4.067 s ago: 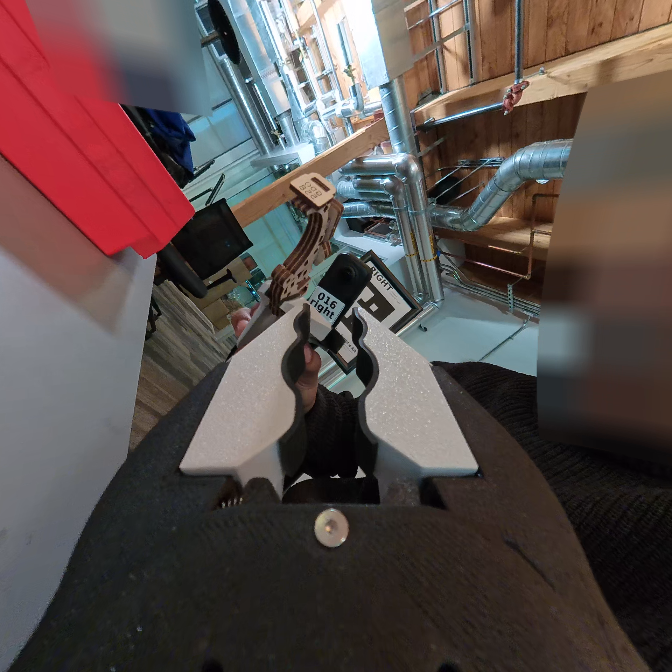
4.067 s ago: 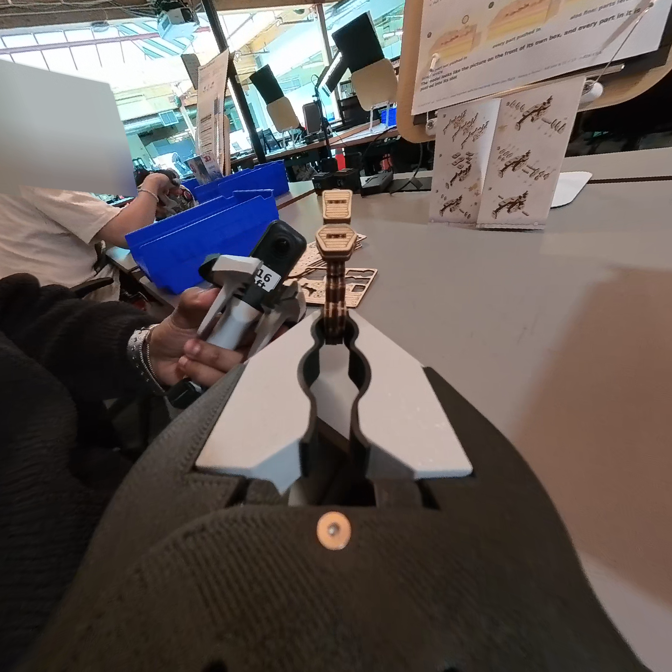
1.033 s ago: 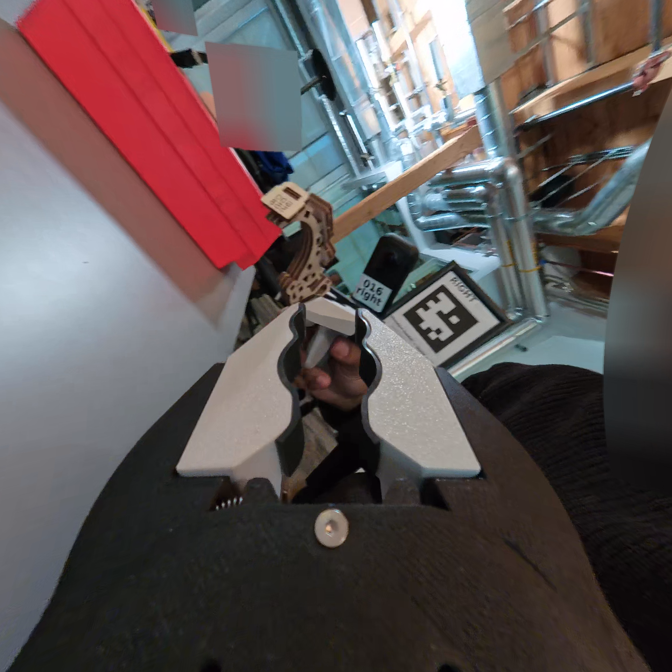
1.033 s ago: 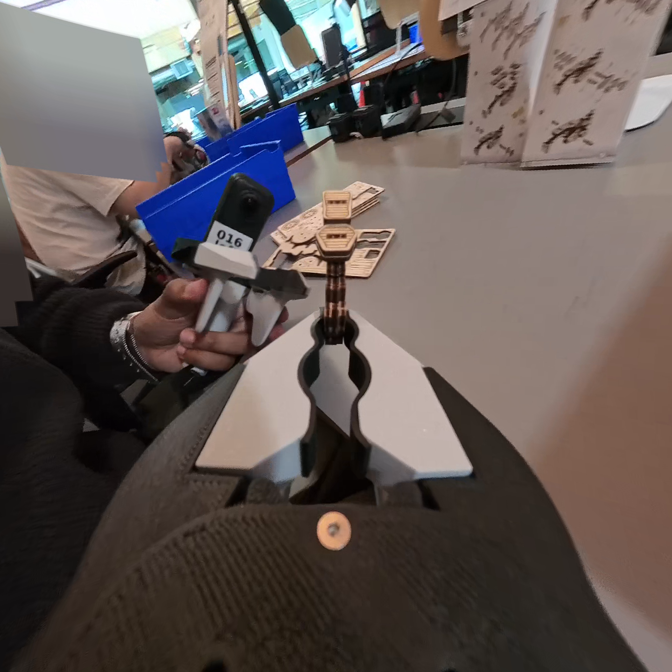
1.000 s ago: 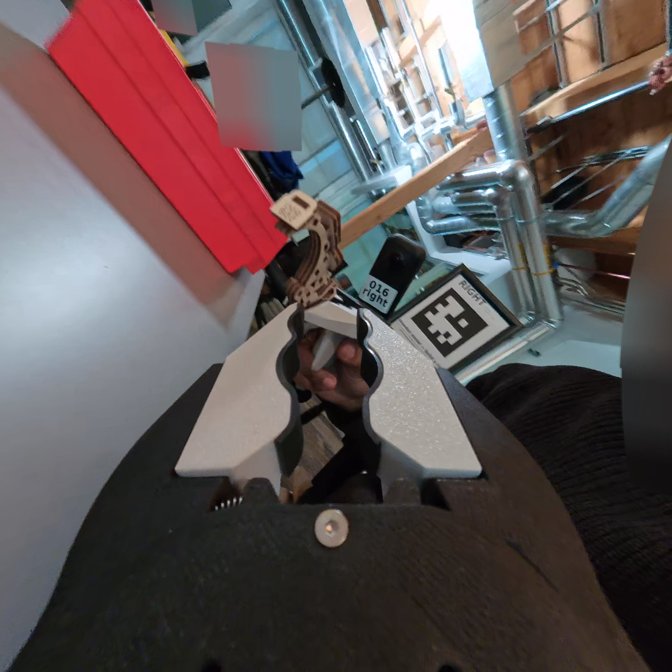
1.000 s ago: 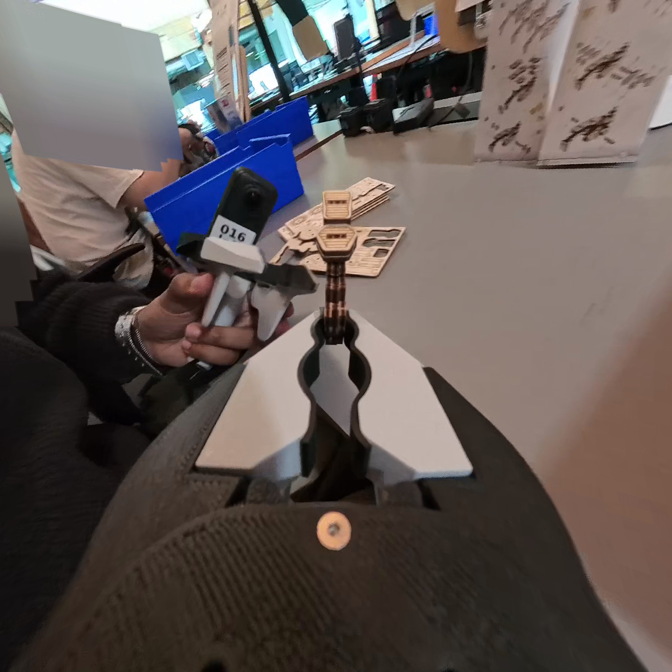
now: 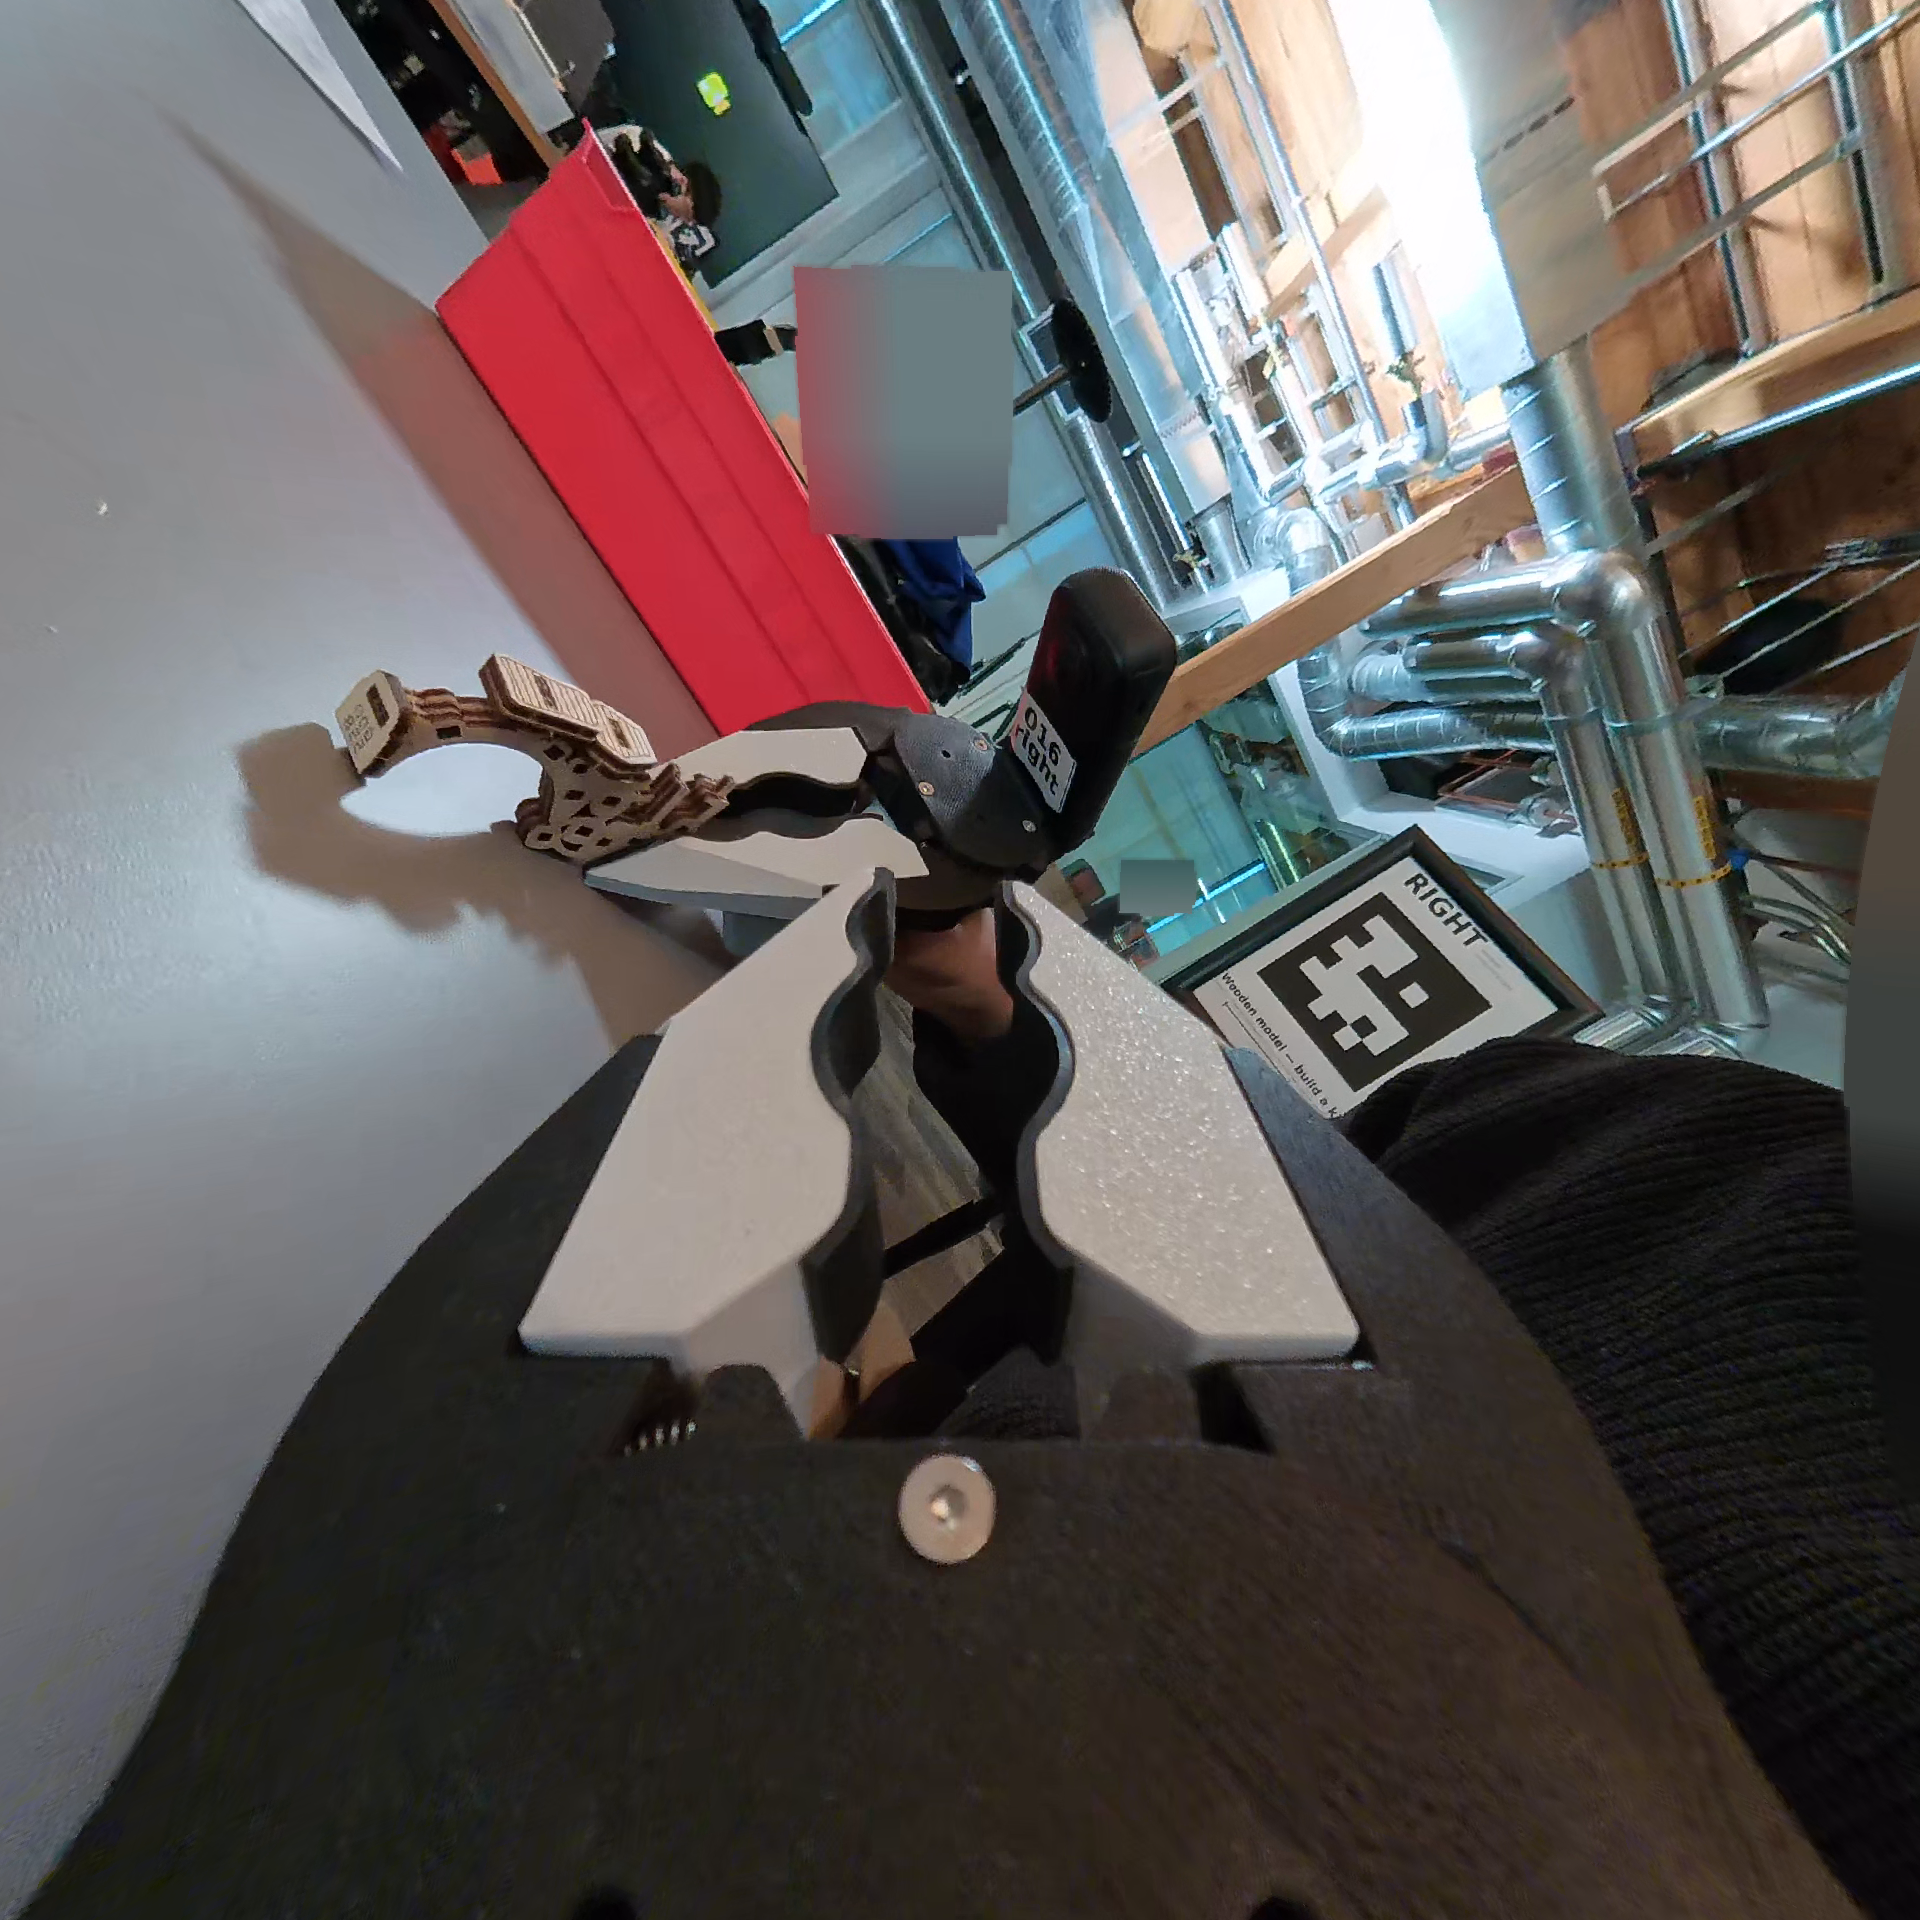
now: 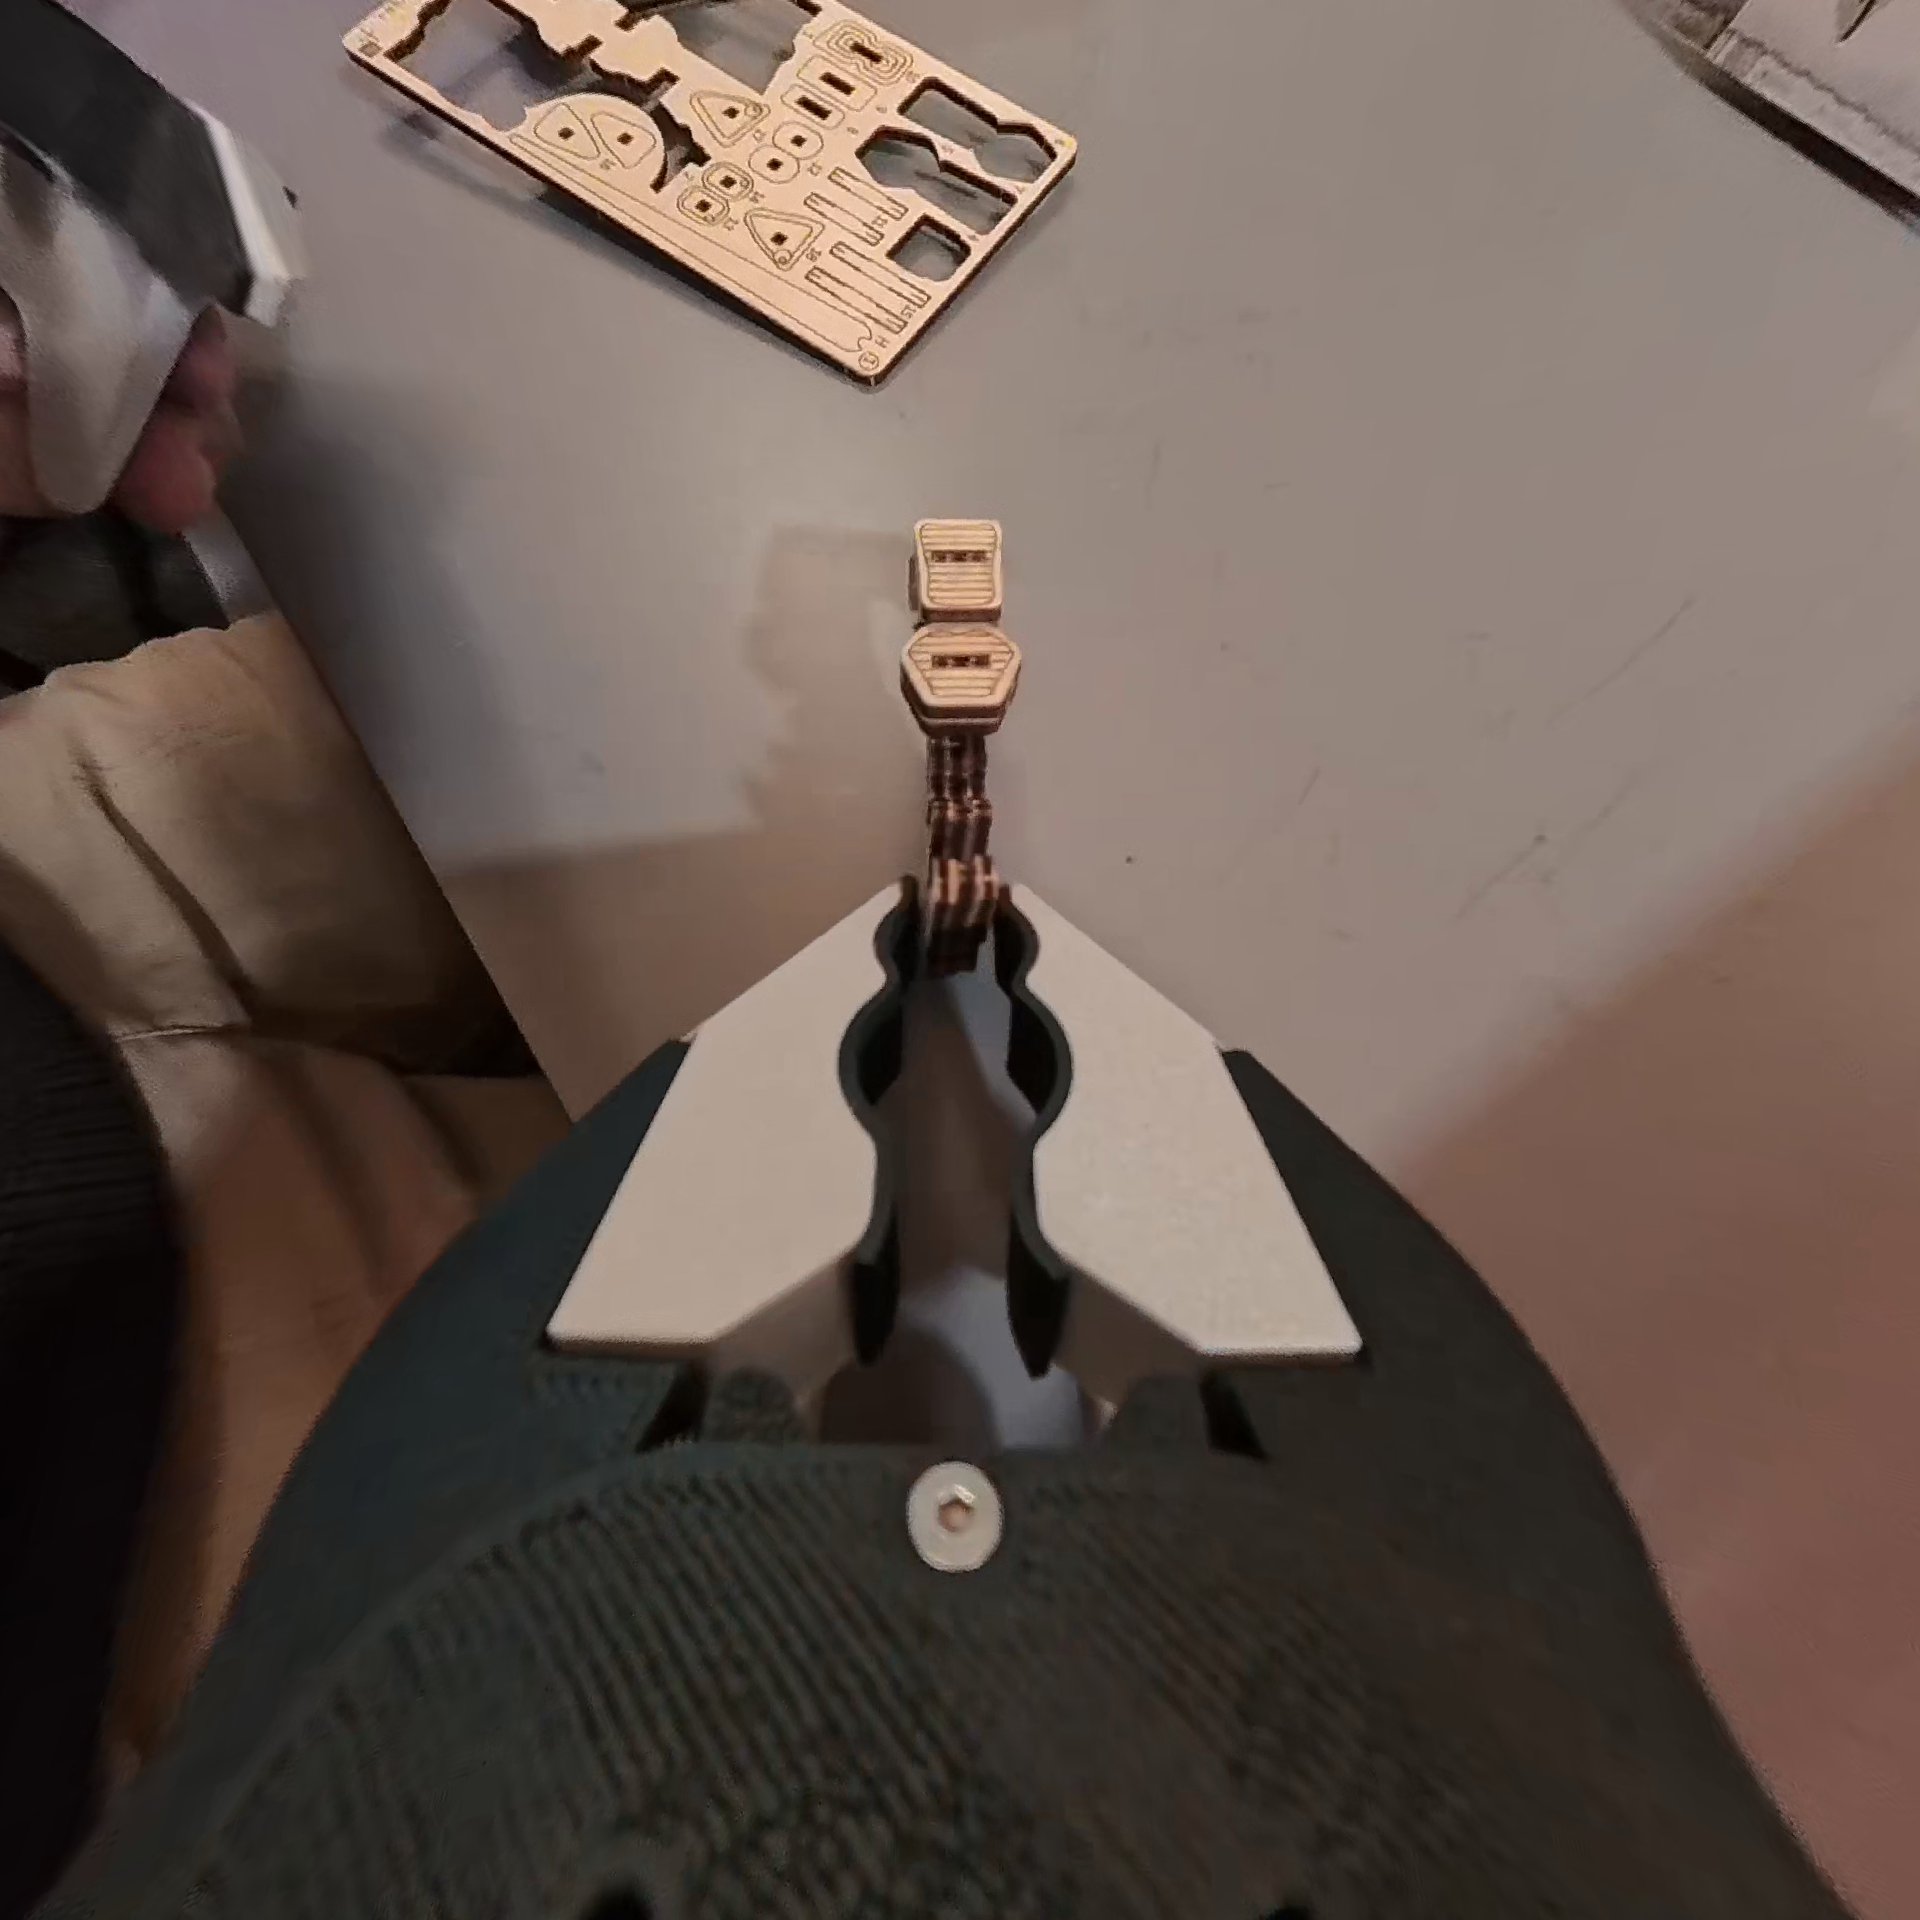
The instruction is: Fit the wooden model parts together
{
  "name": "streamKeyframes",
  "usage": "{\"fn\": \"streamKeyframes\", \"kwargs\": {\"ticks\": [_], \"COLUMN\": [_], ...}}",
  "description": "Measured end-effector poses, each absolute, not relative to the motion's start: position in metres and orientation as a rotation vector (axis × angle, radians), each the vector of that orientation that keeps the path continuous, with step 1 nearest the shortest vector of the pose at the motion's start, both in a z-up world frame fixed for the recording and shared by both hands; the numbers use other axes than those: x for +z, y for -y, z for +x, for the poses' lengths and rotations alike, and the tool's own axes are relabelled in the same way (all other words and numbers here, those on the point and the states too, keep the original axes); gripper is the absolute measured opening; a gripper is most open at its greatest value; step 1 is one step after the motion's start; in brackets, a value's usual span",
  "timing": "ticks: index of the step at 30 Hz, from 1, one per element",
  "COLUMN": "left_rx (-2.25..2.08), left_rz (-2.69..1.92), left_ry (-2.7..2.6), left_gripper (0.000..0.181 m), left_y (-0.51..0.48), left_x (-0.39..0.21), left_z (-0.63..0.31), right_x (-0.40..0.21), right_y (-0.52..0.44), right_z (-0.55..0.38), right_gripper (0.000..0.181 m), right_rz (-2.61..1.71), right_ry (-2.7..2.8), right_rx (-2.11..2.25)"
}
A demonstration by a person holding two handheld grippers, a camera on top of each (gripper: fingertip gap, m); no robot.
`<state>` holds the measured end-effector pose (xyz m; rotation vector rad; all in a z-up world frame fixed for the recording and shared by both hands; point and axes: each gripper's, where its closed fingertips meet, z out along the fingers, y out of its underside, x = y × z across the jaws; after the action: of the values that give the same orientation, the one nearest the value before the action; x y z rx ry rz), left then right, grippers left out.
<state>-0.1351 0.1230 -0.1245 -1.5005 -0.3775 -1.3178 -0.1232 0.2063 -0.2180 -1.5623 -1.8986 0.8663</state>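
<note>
Two grippers, one model, one part sheet, on a grey table (image 8: 1455, 520).

Right gripper (image 8: 954, 914): fingers narrow, clamped on the base of the wooden model (image 8: 961, 665). The model juts straight out past the fingertips, layered and curved, with two small slatted plates at its far end. In the left wrist view the same gripper (image 7: 717, 821) lies low over the table with the model (image 7: 540, 743) reaching beyond its tips; the far end of the model seems to touch the tabletop, though the angle leaves this uncertain. The model's shadow falls on the table just beside it.

Left gripper (image 7: 940, 914): fingers apart by a moderate gap, nothing between them. It sits behind and beside the right gripper, tips pointing toward that gripper's body. In the right wrist view it appears only as a blurred grey shape (image 8: 125, 312) well to the left of the fingers.

Sheet (image 8: 727, 156): flat wooden panel with several parts punched out, lying beyond the fingertips and to their left, apart from the model.

Red bin (image 7: 644, 468): beyond the right gripper, on the table.
</note>
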Motion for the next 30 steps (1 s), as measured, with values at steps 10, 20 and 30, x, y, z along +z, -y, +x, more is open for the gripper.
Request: {"fn": "streamKeyframes", "kwargs": {"ticks": [10,20,30], "left_rx": [-1.325,-1.348,-1.358], "left_rz": [-1.5,-1.5,-1.498], "left_ry": [0.38,0.395,0.405], "left_gripper": [0.017,0.019,0.018], "left_y": [-0.1234,-0.1239,-0.1244], "left_x": [-0.1248,-0.1266,-0.1277], "left_z": [-0.135,-0.1352,-0.1355], "right_x": [-0.2177,-0.2179,-0.2176], "right_y": [-0.209,-0.2083,-0.2102], "right_z": [-0.1207,-0.1202,-0.1196], "right_gripper": [0.008,0.009,0.019], "right_rz": [-1.54,-1.533,-1.536], "right_ry": [1.89,1.899,1.887], "right_rx": [0.831,0.837,0.828]}}
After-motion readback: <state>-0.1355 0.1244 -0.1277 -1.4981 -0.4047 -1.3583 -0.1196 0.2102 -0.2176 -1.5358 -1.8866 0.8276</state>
